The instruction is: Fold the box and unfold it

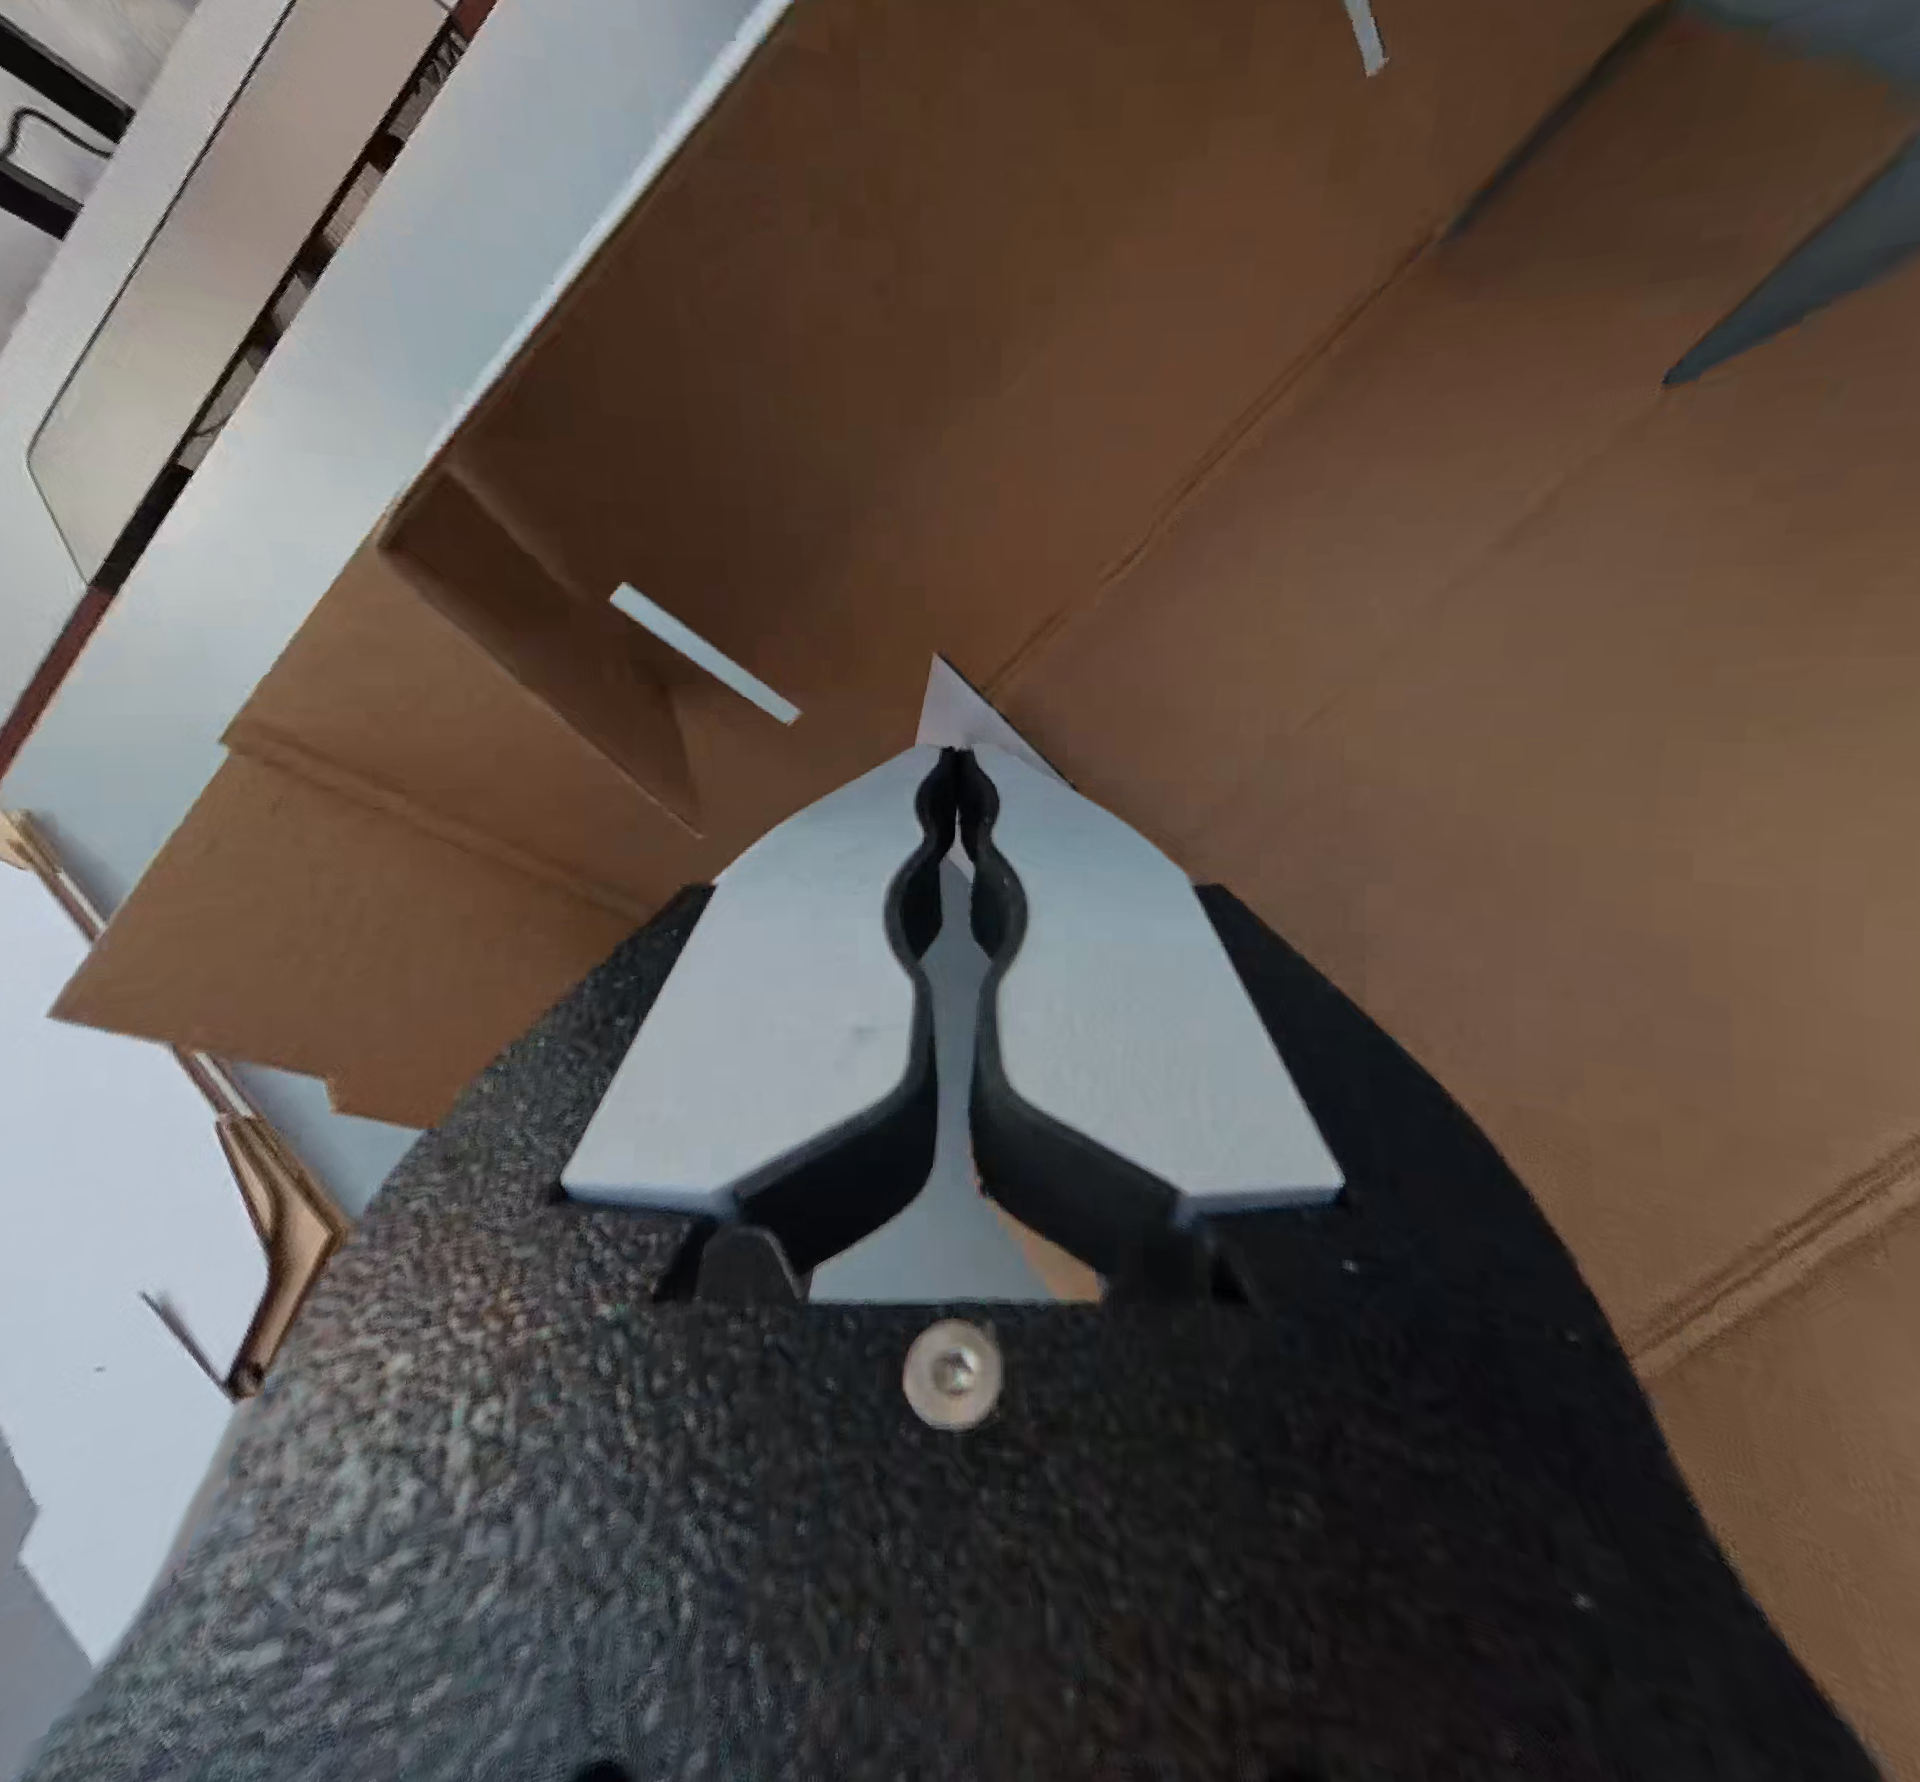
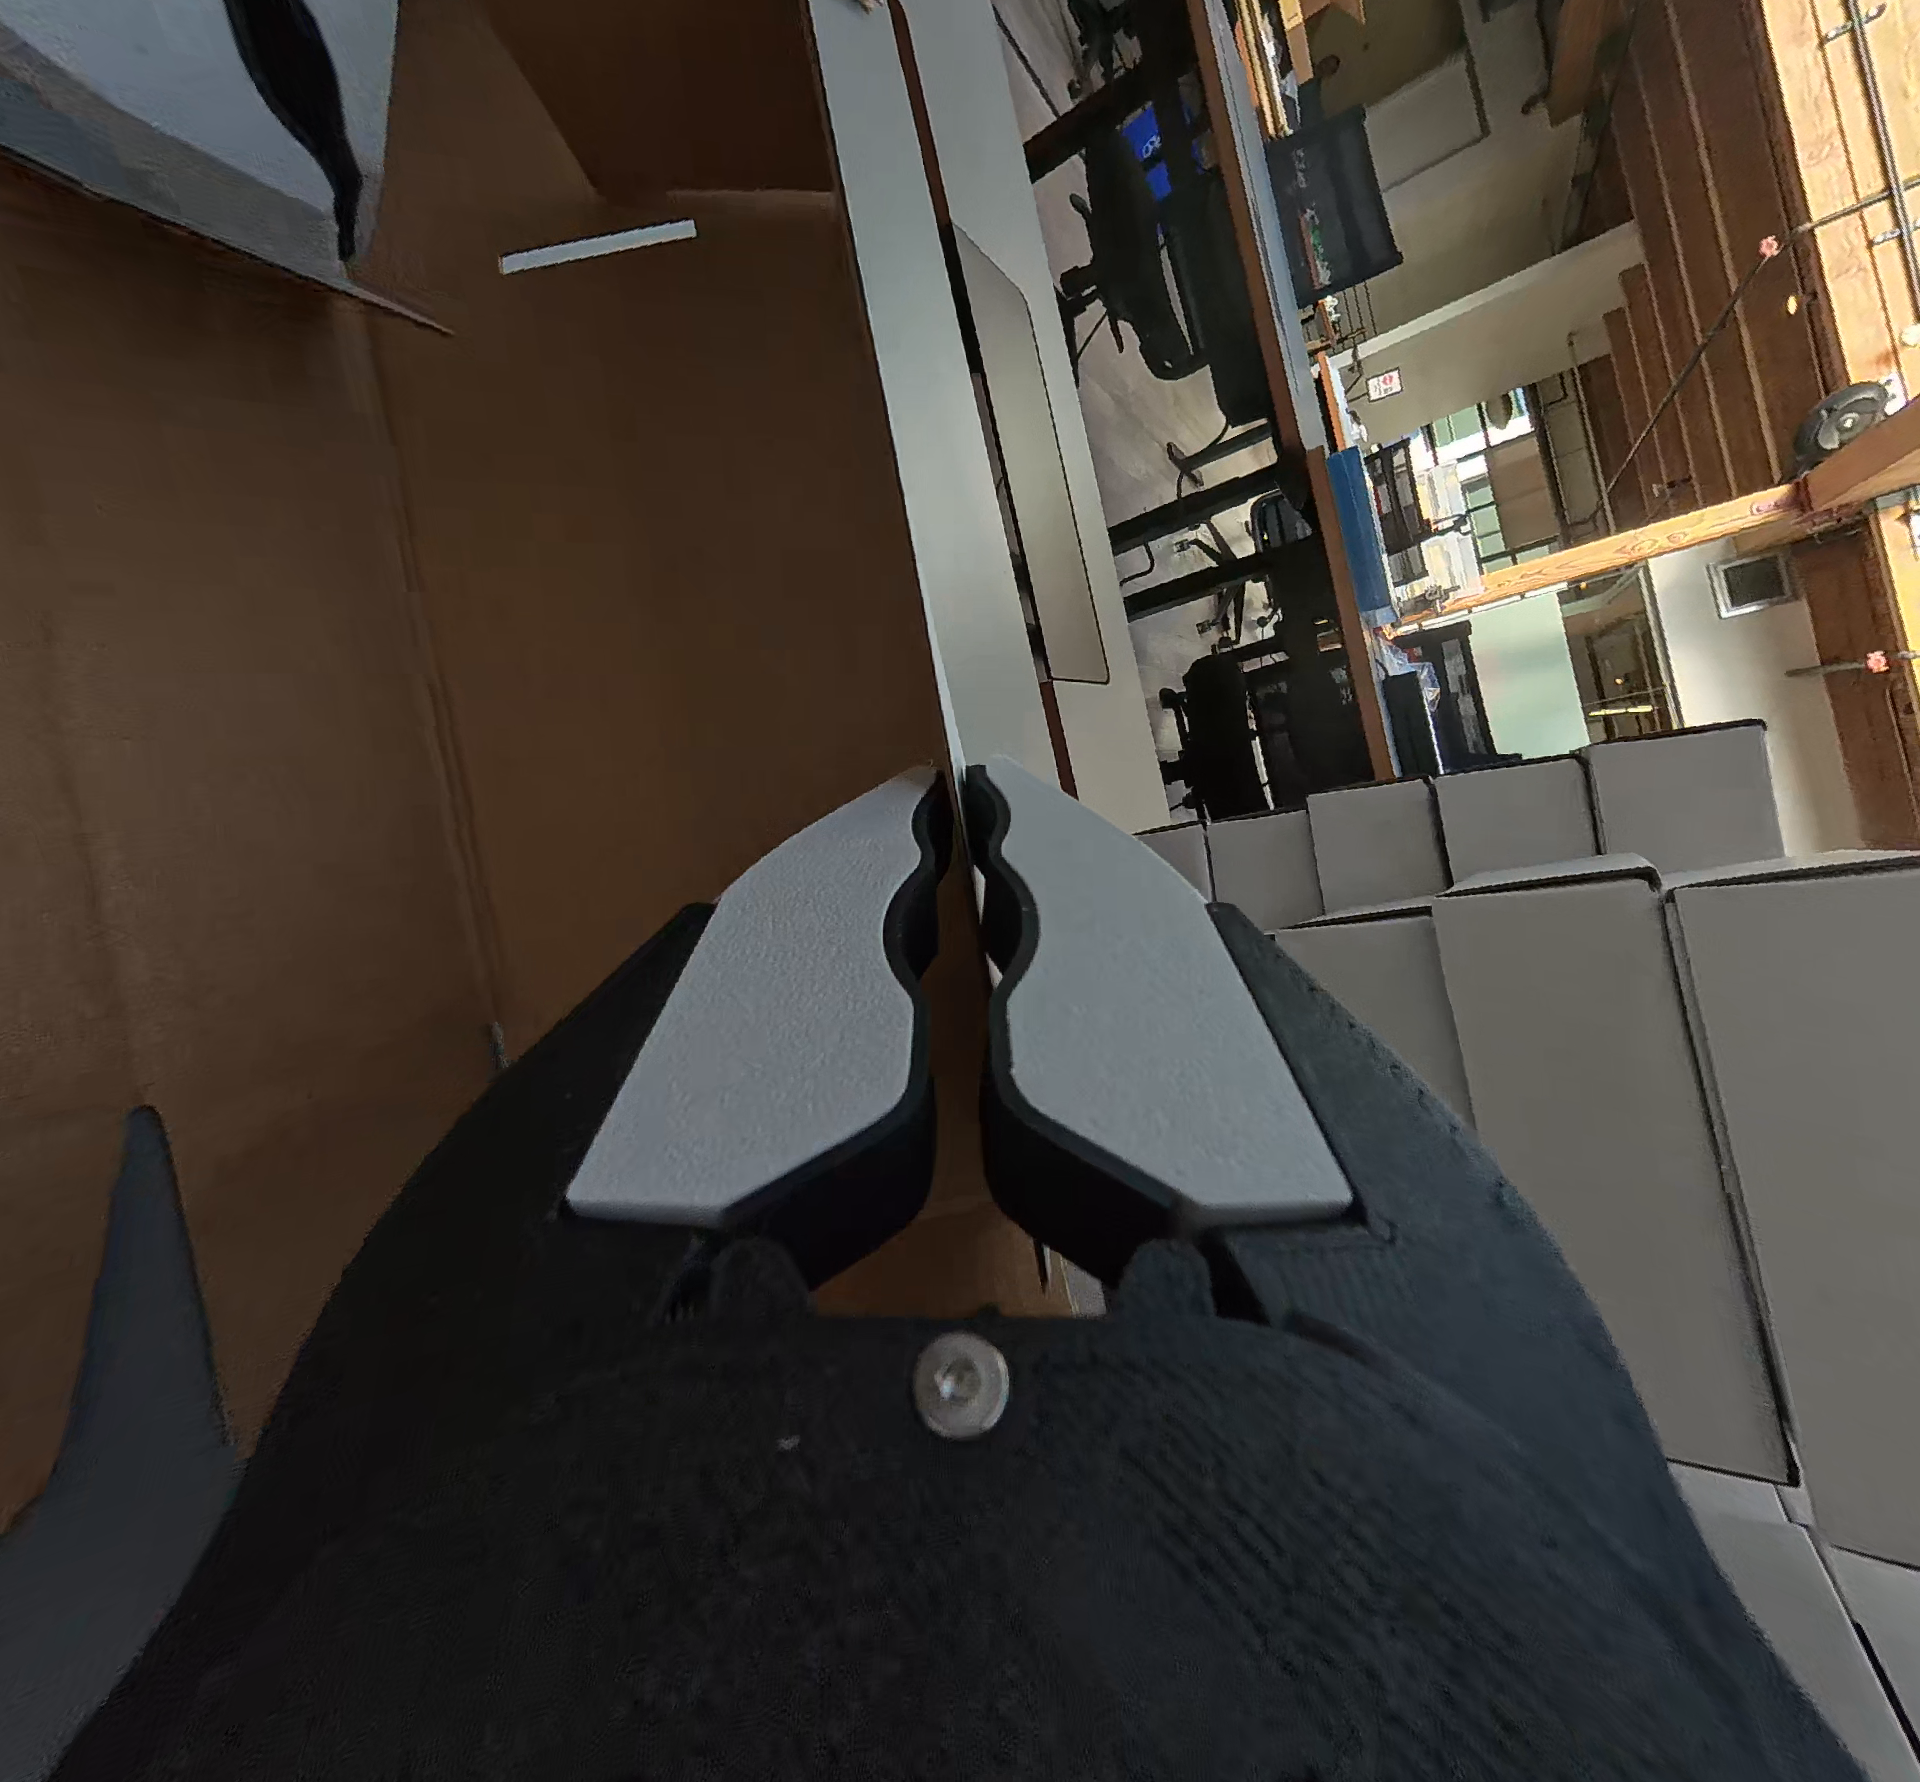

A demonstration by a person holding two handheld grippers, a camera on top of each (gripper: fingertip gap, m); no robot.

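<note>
A cardboard box (image 1: 1143,278), brown inside and white outside, is partly opened and fills the left wrist view, with narrow slots cut in its panels. My left gripper (image 1: 951,771) is shut on a thin white-backed edge of the box at a fold line. In the right wrist view the box (image 2: 623,537) stands to the left, showing its brown inside. My right gripper (image 2: 961,787) is shut on the edge of a box wall, one finger inside and one outside. A finger of the left gripper (image 2: 208,18) shows at the top left, on another flap.
The box rests on a white table (image 1: 312,330). Several folded white boxes (image 2: 1558,1057) are stacked close to the right of my right gripper. Office chairs and desks (image 2: 1153,278) stand farther off behind the table.
</note>
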